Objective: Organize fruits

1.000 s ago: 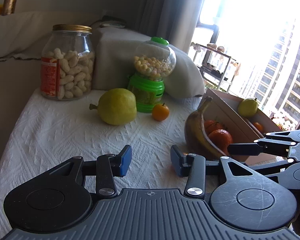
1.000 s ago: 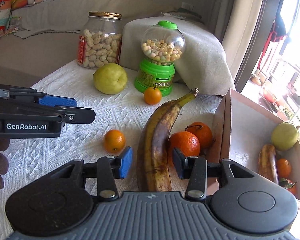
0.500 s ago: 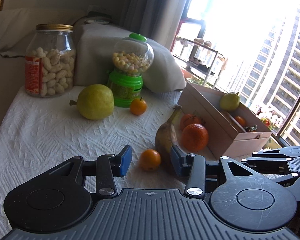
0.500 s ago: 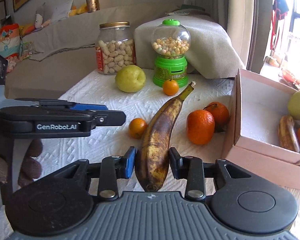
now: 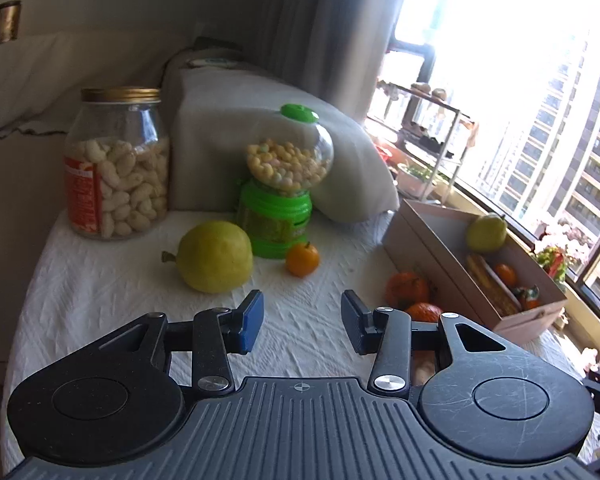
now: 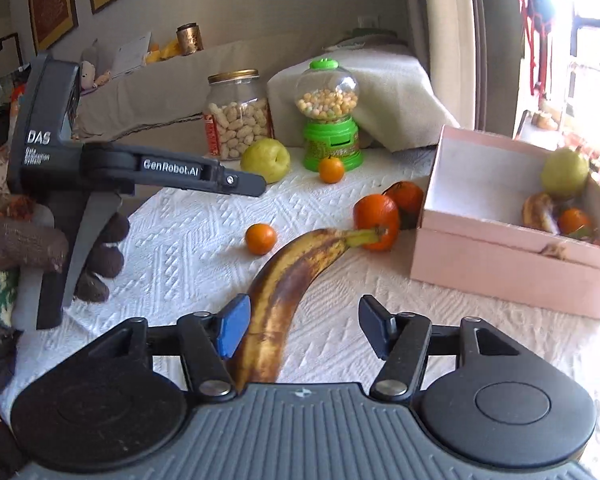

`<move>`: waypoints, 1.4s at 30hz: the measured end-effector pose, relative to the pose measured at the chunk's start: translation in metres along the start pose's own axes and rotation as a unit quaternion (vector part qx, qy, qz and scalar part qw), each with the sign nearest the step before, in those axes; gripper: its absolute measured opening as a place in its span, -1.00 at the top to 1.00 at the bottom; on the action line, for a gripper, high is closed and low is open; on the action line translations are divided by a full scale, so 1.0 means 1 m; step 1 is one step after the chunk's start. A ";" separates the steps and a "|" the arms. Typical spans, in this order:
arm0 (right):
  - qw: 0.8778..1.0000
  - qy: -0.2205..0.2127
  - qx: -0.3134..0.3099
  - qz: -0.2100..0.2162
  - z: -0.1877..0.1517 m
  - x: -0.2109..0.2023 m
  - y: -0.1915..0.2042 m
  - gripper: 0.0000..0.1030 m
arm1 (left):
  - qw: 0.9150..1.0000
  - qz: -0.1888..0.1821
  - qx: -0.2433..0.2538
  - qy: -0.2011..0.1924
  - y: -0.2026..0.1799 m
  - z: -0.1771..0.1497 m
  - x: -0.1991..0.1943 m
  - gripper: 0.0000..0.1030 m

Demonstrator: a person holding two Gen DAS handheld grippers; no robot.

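A brown-spotted banana [image 6: 283,280] lies on the white cloth between the jaws of my right gripper [image 6: 304,322], which are opening. The left blue pad touches its side; the right pad stands apart. Two big oranges [image 6: 376,216] sit by the pink box [image 6: 500,268], which holds a pear, a banana and small oranges. A small orange [image 6: 261,239] lies mid-table. A green fruit [image 5: 213,256] and another small orange [image 5: 302,259] rest near the back. My left gripper [image 5: 302,326] hovers open and empty over the cloth, also side-on in the right wrist view as the left gripper [image 6: 255,186].
A peanut jar [image 5: 117,164] and a green candy dispenser [image 5: 279,196] stand at the back before a cloth-covered cushion [image 5: 259,120]. A gloved hand [image 6: 27,236] holds the left tool. The window [image 5: 540,80] is behind the box; the table edge runs just right of it.
The right jaws, shut on the banana half a second ago, have spread, and the banana now lies on the cloth leaning right. The left gripper has risen; the banana left its view.
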State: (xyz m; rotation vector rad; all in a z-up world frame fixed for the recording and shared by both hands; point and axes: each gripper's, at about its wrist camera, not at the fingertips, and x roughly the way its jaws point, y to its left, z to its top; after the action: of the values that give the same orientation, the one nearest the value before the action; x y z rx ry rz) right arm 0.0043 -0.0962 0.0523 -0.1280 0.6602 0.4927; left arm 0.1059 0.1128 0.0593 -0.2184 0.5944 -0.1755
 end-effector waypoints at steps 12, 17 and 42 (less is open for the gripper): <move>0.997 -0.038 -0.069 -0.002 0.044 0.034 0.015 -0.26 | 0.981 0.101 -0.162 -0.032 0.097 0.002 0.019 0.09; 0.976 -0.032 -0.215 -0.022 0.093 0.108 0.080 -0.26 | 0.981 0.173 -0.077 -0.042 0.093 -0.022 -0.004 0.08; 0.994 0.066 -0.081 0.045 0.136 0.160 0.058 -0.23 | 0.979 0.153 -0.093 -0.091 0.104 -0.028 -0.030 0.08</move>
State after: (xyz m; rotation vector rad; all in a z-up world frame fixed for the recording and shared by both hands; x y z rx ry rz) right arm 0.1609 0.0550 0.0628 -0.2875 0.7565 0.6287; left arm 0.0762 0.2149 0.0263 -0.3178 0.4544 0.1985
